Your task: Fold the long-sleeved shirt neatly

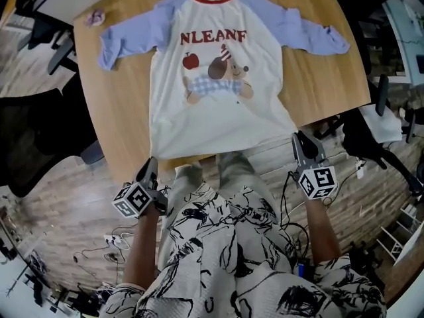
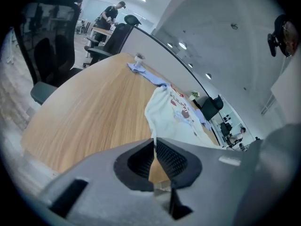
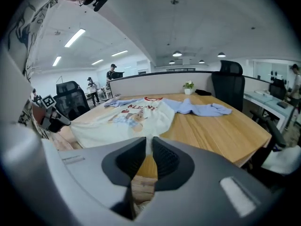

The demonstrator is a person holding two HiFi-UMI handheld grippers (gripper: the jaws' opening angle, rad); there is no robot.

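Note:
The long-sleeved shirt (image 1: 218, 111) lies spread face up on the wooden table (image 1: 324, 78). It has a cream body, lilac sleeves, a red collar and a dog print. Both sleeves stretch out sideways, and the hem lies at the table's near edge. My left gripper (image 1: 152, 163) hangs just off that edge by the hem's left corner, shut and holding nothing. My right gripper (image 1: 299, 139) is off the edge by the hem's right corner, its jaws together and empty. The left gripper view shows the shirt (image 2: 171, 114) beyond the closed jaws (image 2: 154, 141). The right gripper view shows the shirt (image 3: 131, 119) beyond that gripper (image 3: 149, 140).
A small pinkish crumpled thing (image 1: 96, 17) lies at the table's far left corner. Black office chairs stand to the left (image 1: 33, 138) and right (image 1: 374, 141) of the table. Cables (image 1: 112, 240) lie on the wood floor. People stand at distant desks (image 3: 112, 74).

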